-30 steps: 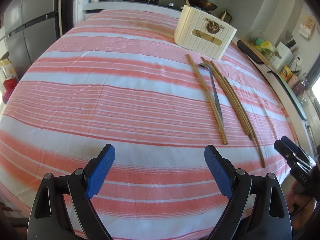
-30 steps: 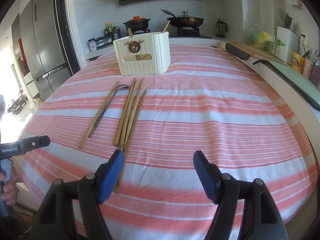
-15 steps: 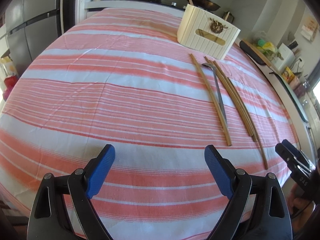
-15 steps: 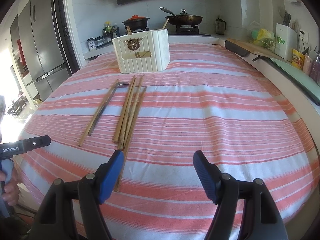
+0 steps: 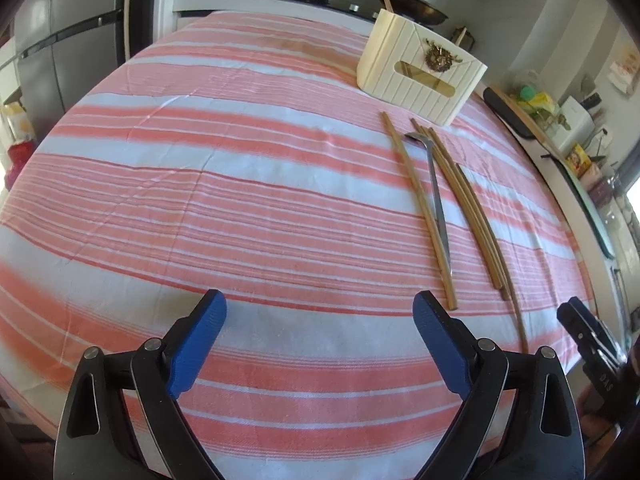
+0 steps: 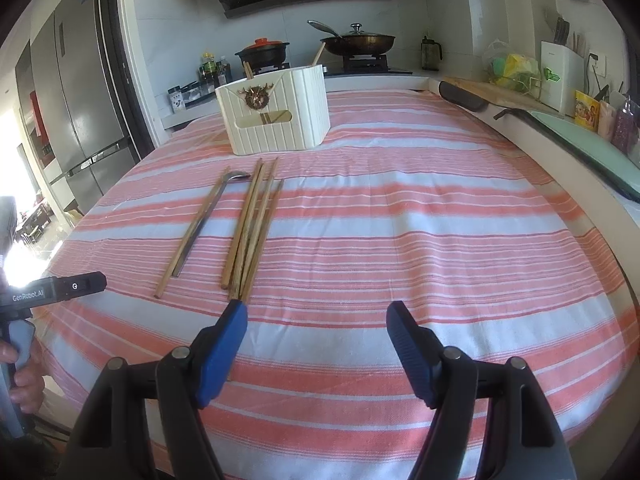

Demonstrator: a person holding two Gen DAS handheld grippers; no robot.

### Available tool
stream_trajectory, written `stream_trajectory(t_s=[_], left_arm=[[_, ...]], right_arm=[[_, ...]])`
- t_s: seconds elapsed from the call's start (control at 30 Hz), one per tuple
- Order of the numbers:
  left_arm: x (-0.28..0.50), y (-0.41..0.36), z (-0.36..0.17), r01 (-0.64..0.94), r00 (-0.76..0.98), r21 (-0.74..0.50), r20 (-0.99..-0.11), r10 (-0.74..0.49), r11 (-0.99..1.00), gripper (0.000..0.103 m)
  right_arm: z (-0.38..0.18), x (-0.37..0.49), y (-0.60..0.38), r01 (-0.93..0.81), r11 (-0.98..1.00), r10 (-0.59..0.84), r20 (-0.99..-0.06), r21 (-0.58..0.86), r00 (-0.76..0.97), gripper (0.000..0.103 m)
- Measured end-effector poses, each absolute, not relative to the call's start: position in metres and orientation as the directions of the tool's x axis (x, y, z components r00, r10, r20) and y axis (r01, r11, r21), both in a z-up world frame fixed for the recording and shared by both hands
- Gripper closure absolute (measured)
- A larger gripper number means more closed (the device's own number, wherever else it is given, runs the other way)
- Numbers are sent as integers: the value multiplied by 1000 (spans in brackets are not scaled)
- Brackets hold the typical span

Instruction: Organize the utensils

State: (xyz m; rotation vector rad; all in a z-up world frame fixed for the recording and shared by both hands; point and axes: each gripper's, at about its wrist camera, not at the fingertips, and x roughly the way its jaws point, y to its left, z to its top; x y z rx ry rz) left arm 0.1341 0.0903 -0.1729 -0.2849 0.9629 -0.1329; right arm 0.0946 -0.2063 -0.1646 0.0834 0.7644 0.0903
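Note:
Several wooden chopsticks [image 6: 250, 226] and a metal spoon [image 6: 208, 216] lie side by side on the striped tablecloth [image 6: 400, 240], in front of a cream utensil holder [image 6: 276, 116] that has chopsticks in it. In the left wrist view the chopsticks [image 5: 476, 208], spoon [image 5: 436, 204] and holder [image 5: 420, 76] are at the upper right. My left gripper [image 5: 320, 320] is open and empty above the cloth, left of the utensils. My right gripper [image 6: 316, 320] is open and empty, its left finger over the near chopstick ends.
A stove with a pot [image 6: 262, 50] and a wok [image 6: 356, 42] stands behind the table. A fridge [image 6: 80, 100] is at the left. A counter with a cutting board [image 6: 488, 94] and packets runs along the right edge. The left gripper's body [image 6: 52, 290] shows at left.
Both grippers have moved forward toward the utensils, so the chopsticks and holder appear slightly closer. Both grippers stay open and empty.

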Motion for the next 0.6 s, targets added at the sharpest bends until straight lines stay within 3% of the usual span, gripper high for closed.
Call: stream_trajectory(t_s=[0.27, 0.33, 0.37, 0.4, 0.6], left_arm=[[171, 64, -163, 25, 586, -340, -757, -289, 940, 8], [192, 52, -161, 49, 592, -310, -756, -278, 949, 8], [202, 46, -161, 53, 596, -282, -761, -257, 958, 8], [212, 40, -161, 63, 601, -254, -763, -240, 965, 8], [255, 25, -168, 62, 586, -155, -794, -161, 986, 8]], right_arm=[[-168, 118, -218, -53, 985, 155, -703, 165, 694, 30], [-168, 137, -213, -95, 975, 213, -717, 202, 663, 42], [-168, 149, -210, -116, 967, 247, -726, 226, 642, 56], [-168, 161, -206, -133, 960, 273, -732, 246, 624, 62], [-173, 215, -180, -210, 932, 362, -762, 295, 536, 78]])
